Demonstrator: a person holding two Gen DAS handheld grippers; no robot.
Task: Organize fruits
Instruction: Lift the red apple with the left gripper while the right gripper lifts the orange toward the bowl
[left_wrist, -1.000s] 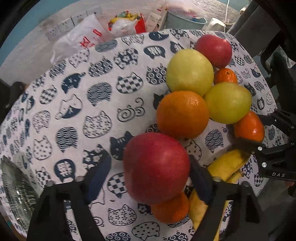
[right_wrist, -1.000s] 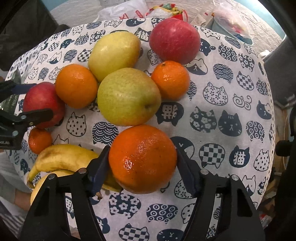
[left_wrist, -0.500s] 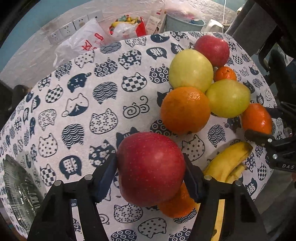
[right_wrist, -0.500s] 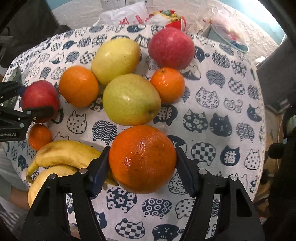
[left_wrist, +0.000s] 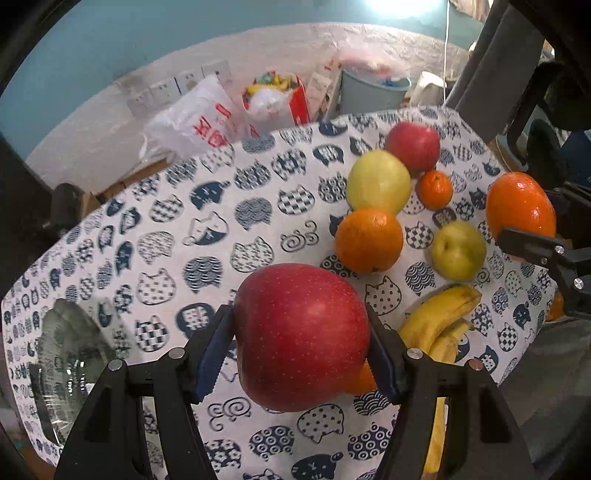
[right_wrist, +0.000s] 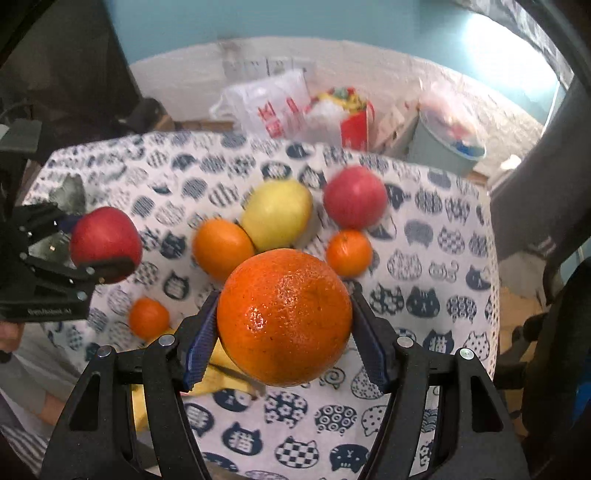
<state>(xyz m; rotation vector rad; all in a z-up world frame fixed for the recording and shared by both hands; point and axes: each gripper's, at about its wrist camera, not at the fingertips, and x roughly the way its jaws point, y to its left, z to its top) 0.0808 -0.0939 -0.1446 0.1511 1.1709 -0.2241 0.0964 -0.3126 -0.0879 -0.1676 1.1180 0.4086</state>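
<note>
Two fruits are held clear above the table (left_wrist: 155, 221) with its cat-print cloth. The left gripper (left_wrist: 301, 345) is clamped on a big red apple (left_wrist: 301, 336), blue pads pressed to both its sides (its jaws have just closed a little onto it). The right gripper (right_wrist: 284, 332) grasps a large orange (right_wrist: 284, 317) the same way. Below on the cloth lie a yellow pear (left_wrist: 378, 181), a second red apple (left_wrist: 413, 146), an orange (left_wrist: 368, 239), a small green pear (left_wrist: 458, 249), a mandarin (left_wrist: 435, 188) and bananas (left_wrist: 437, 317) near the front edge. A glass dish (left_wrist: 70, 362) sits at the table's left end.
</note>
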